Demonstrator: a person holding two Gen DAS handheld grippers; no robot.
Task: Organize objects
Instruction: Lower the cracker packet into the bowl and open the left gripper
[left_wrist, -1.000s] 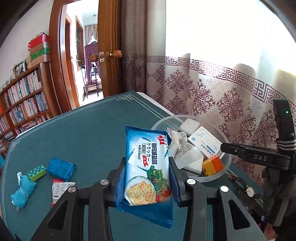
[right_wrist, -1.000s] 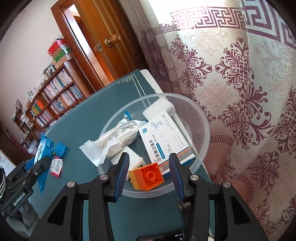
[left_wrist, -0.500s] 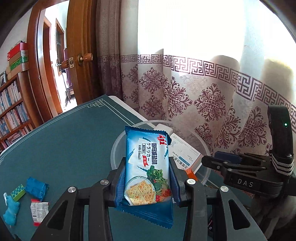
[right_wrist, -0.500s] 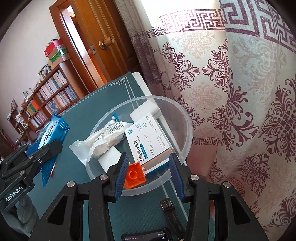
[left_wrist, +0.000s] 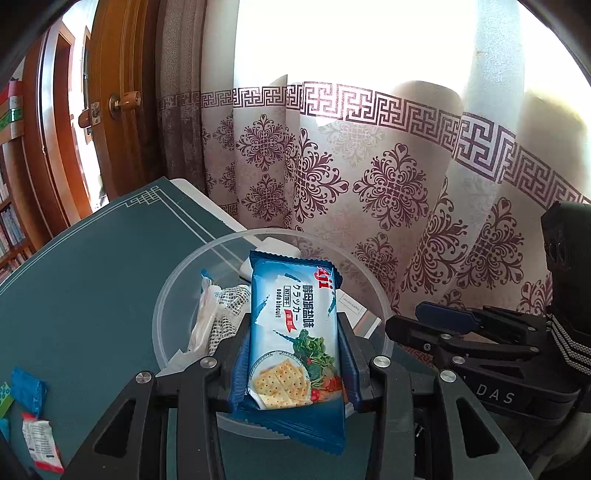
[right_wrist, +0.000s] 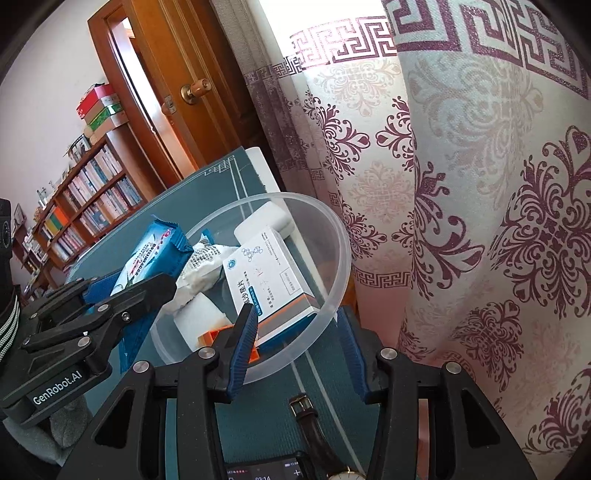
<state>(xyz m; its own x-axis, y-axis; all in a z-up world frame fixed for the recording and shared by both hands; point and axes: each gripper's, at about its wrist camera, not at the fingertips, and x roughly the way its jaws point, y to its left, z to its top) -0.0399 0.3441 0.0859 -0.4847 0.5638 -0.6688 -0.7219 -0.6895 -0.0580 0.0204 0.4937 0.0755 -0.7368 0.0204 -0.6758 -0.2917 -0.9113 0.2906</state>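
Cracker packet (left_wrist: 293, 332): glossy printed plastic film.
Bowl (left_wrist: 173, 295): translucent, smooth plastic.
Surface (left_wrist: 92, 266): matt teal covering.
Curtain (left_wrist: 388, 177): patterned cloth.
Door (left_wrist: 122, 110): polished wood.
Medicine box (right_wrist: 269, 273): smooth card.

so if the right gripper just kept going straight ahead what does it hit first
Most likely the near rim of the clear plastic bowl, which sits right between the open right gripper fingers. Past the rim come the orange block and the white medicine box. Depth is hard to judge, so it might pass over the rim.
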